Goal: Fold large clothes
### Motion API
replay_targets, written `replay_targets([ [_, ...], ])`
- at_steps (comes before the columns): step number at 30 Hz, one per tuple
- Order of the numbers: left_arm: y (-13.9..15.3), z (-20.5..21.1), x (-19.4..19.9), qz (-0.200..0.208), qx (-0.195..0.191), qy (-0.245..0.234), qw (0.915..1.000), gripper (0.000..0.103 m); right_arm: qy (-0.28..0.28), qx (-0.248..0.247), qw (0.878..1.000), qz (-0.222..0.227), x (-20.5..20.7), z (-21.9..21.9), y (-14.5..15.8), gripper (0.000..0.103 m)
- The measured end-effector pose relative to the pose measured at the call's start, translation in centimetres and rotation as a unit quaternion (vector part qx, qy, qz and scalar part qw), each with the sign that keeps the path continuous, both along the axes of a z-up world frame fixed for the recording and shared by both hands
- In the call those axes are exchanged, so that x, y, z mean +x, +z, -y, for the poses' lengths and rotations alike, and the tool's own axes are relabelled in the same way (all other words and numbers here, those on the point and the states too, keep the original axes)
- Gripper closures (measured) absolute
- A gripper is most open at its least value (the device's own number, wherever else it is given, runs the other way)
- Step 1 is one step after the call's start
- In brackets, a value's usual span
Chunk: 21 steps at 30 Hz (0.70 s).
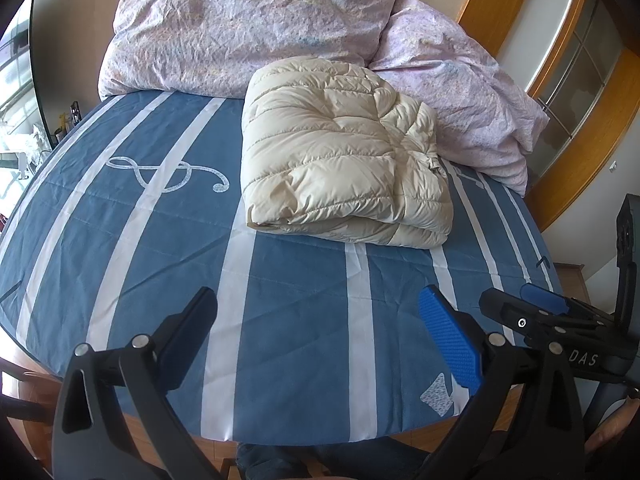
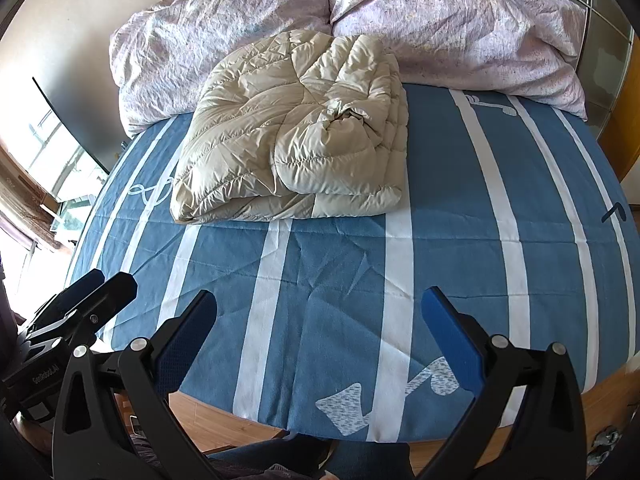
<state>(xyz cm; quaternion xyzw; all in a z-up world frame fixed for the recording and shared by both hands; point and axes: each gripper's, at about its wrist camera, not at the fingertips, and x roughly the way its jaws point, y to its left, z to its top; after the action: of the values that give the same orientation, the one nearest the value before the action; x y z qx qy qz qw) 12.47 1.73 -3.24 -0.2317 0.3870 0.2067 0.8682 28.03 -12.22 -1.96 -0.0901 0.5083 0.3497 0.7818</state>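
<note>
A cream quilted down jacket [image 1: 344, 152] lies folded into a thick bundle on the blue and white striped bed sheet [image 1: 160, 240], towards the far side. The right wrist view shows the same jacket [image 2: 296, 132] on the sheet [image 2: 460, 200], its folded edge facing me. My left gripper [image 1: 320, 308] hovers open over the near part of the bed, well short of the jacket, with nothing between its fingers. My right gripper [image 2: 320, 308] is open too, empty, at the same distance. Each gripper appears at the edge of the other's view: right gripper [image 1: 508, 296], left gripper [image 2: 102, 282].
A crumpled pink patterned duvet [image 1: 248, 28] is heaped along the far side of the bed, touching the jacket's back edge. A wooden-framed glass door [image 1: 576, 60] stands at the right. The wooden bed frame [image 2: 224, 424] and a person's legs in jeans [image 2: 360, 460] are at the near edge.
</note>
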Motion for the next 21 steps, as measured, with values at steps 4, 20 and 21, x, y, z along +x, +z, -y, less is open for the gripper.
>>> replay_targets([
  [4,0.00,0.02,0.05,0.000,-0.001,0.000,1.0000,0.002,0.000,0.000,1.000,0.000,0.01,0.07,-0.04,0.001],
  [20,0.04,-0.02,0.08,0.001,0.000,0.000,1.0000,0.002,-0.005,0.001,1.000,0.002,0.26,0.02,0.08,0.001],
  [21,0.05,-0.08,0.04,0.000,0.000,-0.001,1.0000,0.002,-0.005,0.001,1.000,0.002,0.31,0.00,0.10,0.001],
])
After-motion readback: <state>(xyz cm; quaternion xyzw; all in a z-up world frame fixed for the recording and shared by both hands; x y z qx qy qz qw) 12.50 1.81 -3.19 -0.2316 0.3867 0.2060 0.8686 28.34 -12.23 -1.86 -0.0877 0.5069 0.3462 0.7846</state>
